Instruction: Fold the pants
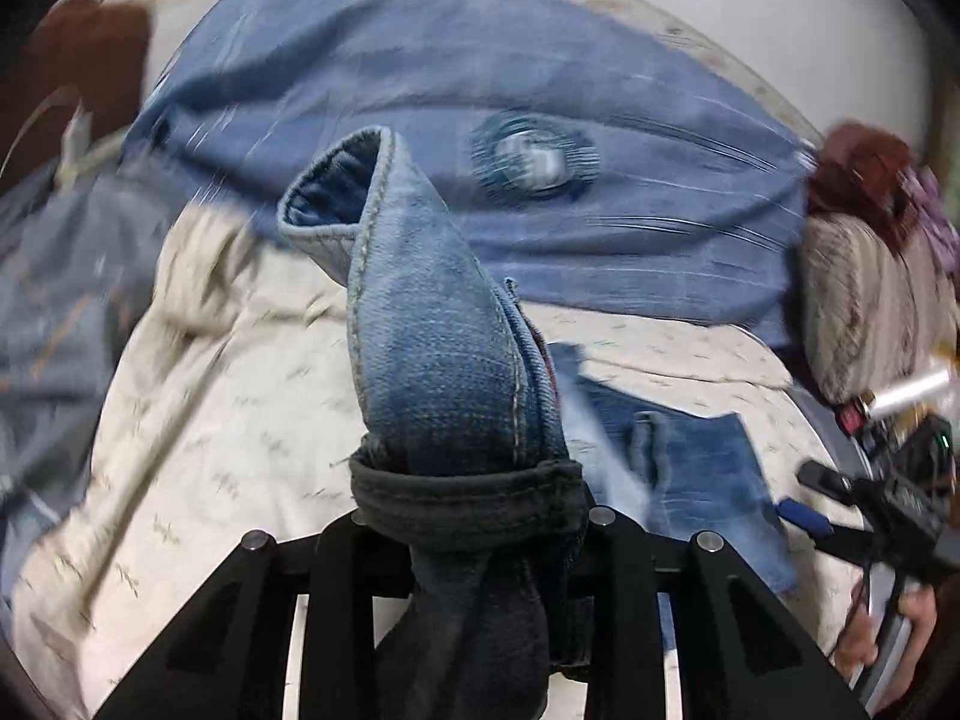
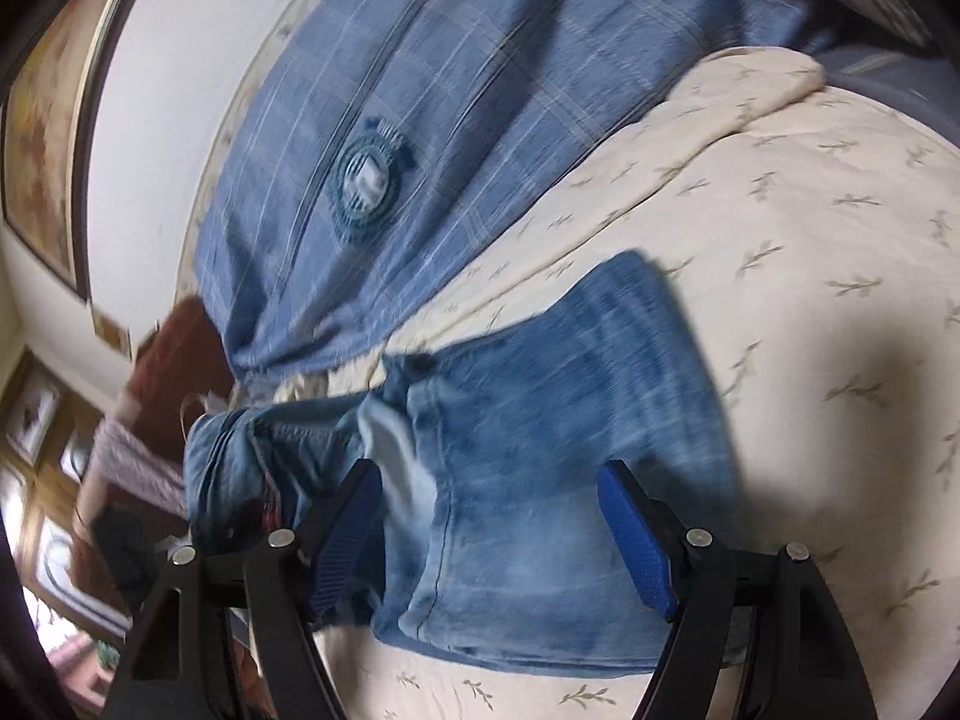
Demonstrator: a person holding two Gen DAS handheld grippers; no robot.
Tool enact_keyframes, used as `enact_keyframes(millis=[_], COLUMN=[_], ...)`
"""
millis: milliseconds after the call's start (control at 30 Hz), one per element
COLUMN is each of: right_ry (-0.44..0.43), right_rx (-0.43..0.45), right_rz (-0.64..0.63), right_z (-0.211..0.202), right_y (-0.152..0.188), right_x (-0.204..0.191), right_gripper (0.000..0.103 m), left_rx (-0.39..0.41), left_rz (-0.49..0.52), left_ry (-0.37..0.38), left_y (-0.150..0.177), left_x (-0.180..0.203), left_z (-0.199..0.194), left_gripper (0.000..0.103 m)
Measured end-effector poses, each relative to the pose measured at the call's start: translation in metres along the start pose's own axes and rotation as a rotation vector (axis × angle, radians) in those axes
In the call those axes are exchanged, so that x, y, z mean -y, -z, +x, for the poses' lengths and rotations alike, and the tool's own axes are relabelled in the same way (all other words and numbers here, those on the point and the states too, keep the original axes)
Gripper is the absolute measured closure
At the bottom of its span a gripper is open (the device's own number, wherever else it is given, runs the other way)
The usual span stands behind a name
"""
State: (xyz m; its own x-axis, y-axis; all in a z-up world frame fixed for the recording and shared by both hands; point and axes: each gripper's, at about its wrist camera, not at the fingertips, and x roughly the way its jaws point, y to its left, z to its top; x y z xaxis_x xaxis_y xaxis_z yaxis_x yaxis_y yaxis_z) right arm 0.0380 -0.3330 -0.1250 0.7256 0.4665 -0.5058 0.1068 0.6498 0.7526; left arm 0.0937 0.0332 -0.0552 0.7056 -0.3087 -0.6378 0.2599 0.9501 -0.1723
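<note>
My left claw (image 1: 474, 516) is clamped on a bunched fold of the jeans (image 1: 432, 360), faded blue denim with pale stitched seams, lifted above the bed so that an open hem gapes at the far end. My right claw (image 2: 489, 510) stands apart over the rest of the jeans, lying rumpled on the cream sprigged sheet (image 2: 810, 210). Beyond lies a blue checked blanket (image 2: 480, 90).

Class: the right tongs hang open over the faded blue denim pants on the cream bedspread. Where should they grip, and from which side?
Probably the pants' near folded edge, coming from above: there the flat denim already lies between the open right tongs.
</note>
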Motion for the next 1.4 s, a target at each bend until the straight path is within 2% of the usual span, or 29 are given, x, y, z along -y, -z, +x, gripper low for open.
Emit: enact_keyframes(millis=[133,267,333,433,467,500,567,667,800,933,1000,1067,1133,1200,1267,1400], right_ry=[-0.010,-0.032,-0.038,-0.048,-0.049,-0.048,-0.046,-0.050,-0.058,-0.077,-0.124,-0.198,-0.313,-0.393,-0.397,-0.336], right_rx=[0.058,0.106,0.129,0.152,0.157,0.163,0.174,0.191,0.214,0.217,0.213,0.203,0.195,0.161,0.124,0.043], right_rz=[0.061,0.116,0.139,0.170,0.177,0.187,0.209,0.251,0.281,0.257,0.221,0.164,0.104,0.060,0.031,0.008], right_z=[-0.022,-0.045,-0.057,-0.070,-0.073,-0.076,-0.083,-0.092,-0.101,-0.102,-0.100,-0.098,-0.095,-0.086,-0.074,-0.045], right_y=[-0.011,-0.021,-0.024,-0.029,-0.031,-0.032,-0.036,-0.040,-0.044,-0.043,-0.042,-0.041,-0.037,-0.035,-0.031,-0.025], right_x=[0.015,0.031,0.039,0.050,0.053,0.058,0.066,0.082,0.091,0.085,0.076,0.061,0.043,0.028,0.015,0.002], right_gripper=[0.026,0.026,0.026,0.026,0.025,0.025,0.025,0.025,0.025,0.026,0.026,0.026,0.026,0.026,0.026,0.026], left_rx=[0.016,-0.008,-0.027,-0.083,-0.092,-0.109,-0.134,-0.145,-0.094,-0.053,-0.043,-0.064,-0.091,-0.131,-0.155,-0.176], left_rz=[0.099,0.214,0.261,0.312,0.323,0.336,0.346,0.384,0.386,0.269,0.235,0.221,0.199,0.184,0.187,0.191], left_ry=[0.039,0.066,0.069,0.049,0.046,0.047,0.062,0.091,0.149,0.187,0.137,0.053,-0.007,-0.041,-0.069,-0.064], left_y=[-0.006,-0.004,0.000,0.006,0.007,0.007,0.006,0.004,-0.003,-0.024,-0.029,-0.025,-0.016,-0.002,0.009,0.022], left_x=[0.050,0.109,0.137,0.177,0.187,0.198,0.215,0.242,0.246,0.212,0.192,0.172,0.155,0.142,0.136,0.133], left_z=[-0.009,-0.004,0.006,0.030,0.033,0.038,0.041,0.041,0.024,0.009,0.011,0.017,0.027,0.037,0.043,0.048], left_gripper=[0.072,0.072,0.071,0.065,0.058,0.043,0.030,0.026,0.024,0.019,0.018,0.018,0.018,0.018,0.018,0.018])
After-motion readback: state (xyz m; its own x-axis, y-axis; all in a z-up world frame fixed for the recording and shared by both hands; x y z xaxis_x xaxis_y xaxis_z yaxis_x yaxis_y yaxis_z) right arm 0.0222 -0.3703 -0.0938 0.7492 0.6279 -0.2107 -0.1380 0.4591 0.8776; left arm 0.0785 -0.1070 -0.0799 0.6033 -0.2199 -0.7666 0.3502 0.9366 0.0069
